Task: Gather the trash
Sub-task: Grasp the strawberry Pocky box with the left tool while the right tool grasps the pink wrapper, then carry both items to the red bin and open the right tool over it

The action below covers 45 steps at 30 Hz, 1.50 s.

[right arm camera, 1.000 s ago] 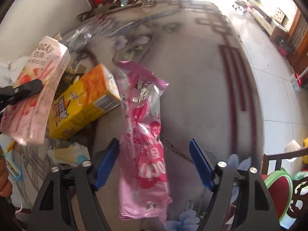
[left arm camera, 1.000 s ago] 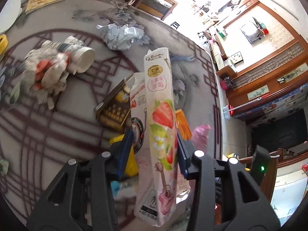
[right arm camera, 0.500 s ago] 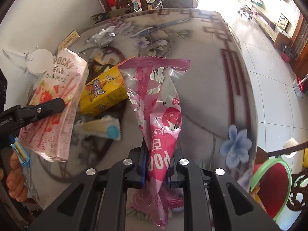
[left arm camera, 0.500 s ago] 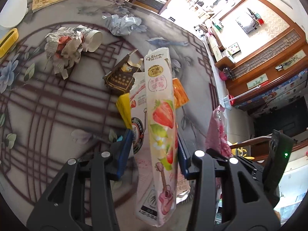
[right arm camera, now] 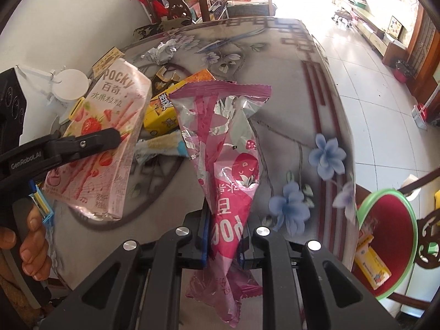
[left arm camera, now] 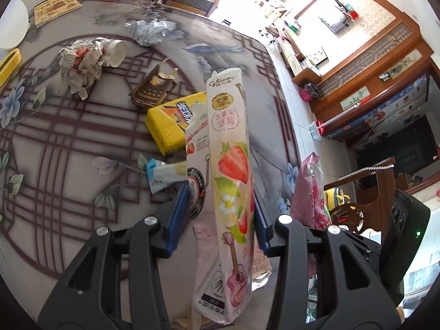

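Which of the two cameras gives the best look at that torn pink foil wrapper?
The right wrist view: the pink foil wrapper fills the middle, pinched in the right tool. The left wrist view catches only a crumpled strip at the right, partly hidden.

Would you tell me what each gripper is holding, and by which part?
Left gripper: the strawberry Pocky box, around its lower half. Right gripper: the pink foil wrapper, near its lower end.
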Each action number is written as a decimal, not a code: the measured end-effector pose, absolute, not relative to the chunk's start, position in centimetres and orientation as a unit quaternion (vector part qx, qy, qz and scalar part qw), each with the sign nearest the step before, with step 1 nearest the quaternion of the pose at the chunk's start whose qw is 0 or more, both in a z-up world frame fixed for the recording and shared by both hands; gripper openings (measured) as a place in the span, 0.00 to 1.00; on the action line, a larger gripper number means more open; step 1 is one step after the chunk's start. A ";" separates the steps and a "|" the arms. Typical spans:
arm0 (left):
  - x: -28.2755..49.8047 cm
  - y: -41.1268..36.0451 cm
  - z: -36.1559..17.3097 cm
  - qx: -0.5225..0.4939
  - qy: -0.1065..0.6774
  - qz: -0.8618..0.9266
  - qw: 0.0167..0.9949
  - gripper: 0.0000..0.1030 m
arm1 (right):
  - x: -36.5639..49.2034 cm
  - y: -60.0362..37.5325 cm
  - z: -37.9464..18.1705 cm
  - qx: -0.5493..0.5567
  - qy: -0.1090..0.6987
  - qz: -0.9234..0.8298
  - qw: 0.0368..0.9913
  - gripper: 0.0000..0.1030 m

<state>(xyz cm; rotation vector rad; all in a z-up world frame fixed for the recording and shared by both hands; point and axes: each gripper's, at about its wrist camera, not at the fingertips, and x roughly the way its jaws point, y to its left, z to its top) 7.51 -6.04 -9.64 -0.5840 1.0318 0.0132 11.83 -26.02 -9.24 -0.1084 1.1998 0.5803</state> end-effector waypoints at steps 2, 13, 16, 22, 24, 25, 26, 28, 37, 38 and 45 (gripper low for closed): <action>7.4 -6.7 -9.5 -0.270 0.488 -0.002 0.830 0.41 | 11.3 -26.5 -9.2 -0.046 0.557 0.263 0.786 0.14; 7.4 -9.9 -9.3 -0.246 0.497 -0.038 0.831 0.41 | 9.3 -30.4 -9.4 -0.017 0.561 0.226 0.796 0.14; 7.4 -10.6 -9.3 -0.240 0.500 -0.044 0.831 0.41 | 9.1 -31.6 -9.5 -0.008 0.563 0.215 0.798 0.14; 7.8 -11.6 -9.4 -0.228 0.507 -0.051 0.829 0.41 | 9.1 -34.1 -9.5 0.012 0.563 0.192 0.803 0.14; 7.9 -11.9 -9.4 -0.225 0.510 -0.053 0.829 0.41 | 9.2 -34.9 -9.5 0.019 0.563 0.184 0.806 0.14; 7.9 -12.2 -9.4 -0.223 0.510 -0.054 0.829 0.41 | 9.2 -35.3 -9.4 0.022 0.562 0.180 0.807 0.14; 8.0 -12.5 -9.4 -0.220 0.511 -0.056 0.829 0.41 | 9.3 -35.7 -9.4 0.025 0.562 0.177 0.808 0.14; 8.1 -13.0 -9.3 -0.215 0.513 -0.058 0.829 0.41 | 9.5 -36.8 -9.4 0.033 0.560 0.166 0.811 0.14; 9.2 -15.8 -8.9 -0.201 0.515 -0.087 0.829 0.41 | 9.8 -40.7 -9.0 0.051 0.556 0.128 0.820 0.14; 9.4 -16.3 -8.9 -0.199 0.515 -0.093 0.829 0.41 | 9.8 -41.1 -8.9 0.052 0.556 0.125 0.820 0.14; 9.9 -18.7 -8.7 -0.187 0.516 -0.113 0.828 0.41 | 10.2 -43.0 -8.8 0.058 0.554 0.107 0.824 0.14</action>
